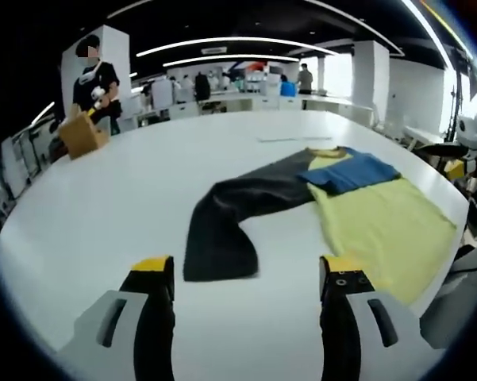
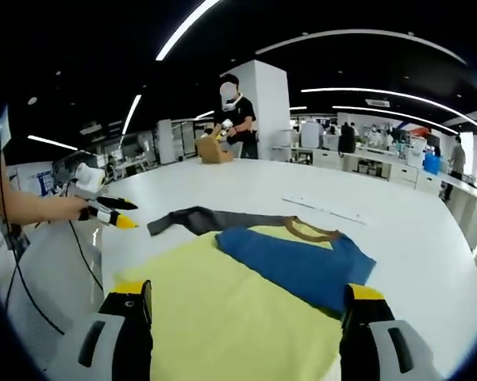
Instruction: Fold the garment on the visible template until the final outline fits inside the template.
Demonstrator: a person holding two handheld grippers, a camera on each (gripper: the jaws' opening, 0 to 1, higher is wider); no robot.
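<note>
Garment [image 1: 365,214] lies spread on the white surface [image 1: 103,214] toward its right edge. Yellow body flat; blue sleeve [image 2: 294,262] already folded across the chest; dark grey sleeve [image 1: 230,214] stretched out toward mid-surface, unfolded. No template outline can be made out. Left gripper [image 1: 246,274] hovers near the grey cuff, jaws parted, empty. Right gripper [image 2: 246,305] over the yellow hem, jaws likewise spread, nothing held. Judged early: one fold done; grey sleeve and body folds remain.
</note>
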